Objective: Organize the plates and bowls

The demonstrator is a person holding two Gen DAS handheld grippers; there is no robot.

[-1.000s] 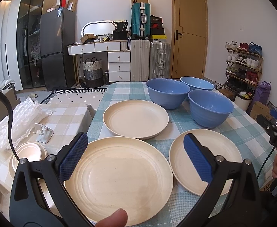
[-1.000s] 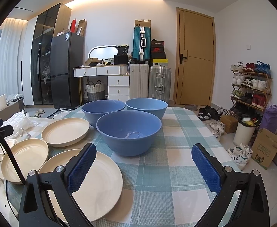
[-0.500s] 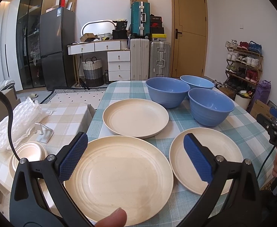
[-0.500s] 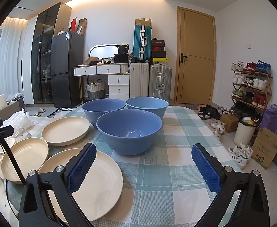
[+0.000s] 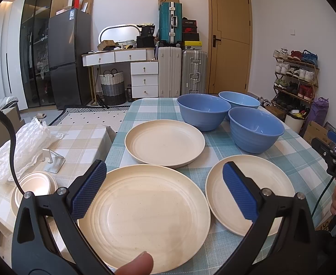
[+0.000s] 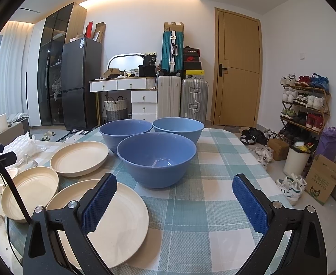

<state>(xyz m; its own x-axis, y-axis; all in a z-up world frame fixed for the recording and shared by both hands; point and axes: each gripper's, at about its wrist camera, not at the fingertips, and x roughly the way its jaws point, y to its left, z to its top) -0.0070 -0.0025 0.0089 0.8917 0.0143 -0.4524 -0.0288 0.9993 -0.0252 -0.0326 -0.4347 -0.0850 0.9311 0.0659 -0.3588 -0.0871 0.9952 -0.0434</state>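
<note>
On the table (image 5: 145,112), cream plates (image 5: 142,213) (ribbed)

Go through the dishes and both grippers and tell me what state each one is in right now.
Left gripper: open, holding nothing, above the near plate.
Right gripper: open, holding nothing.
Near plate: flat on the table, empty, unstacked.
Right plate: flat, empty, unstacked.
Far plate: flat, empty, unstacked.
Front bowl: upright, empty.
Back left bowl: upright, not nested.
Back right bowl: upright, not nested.
</note>
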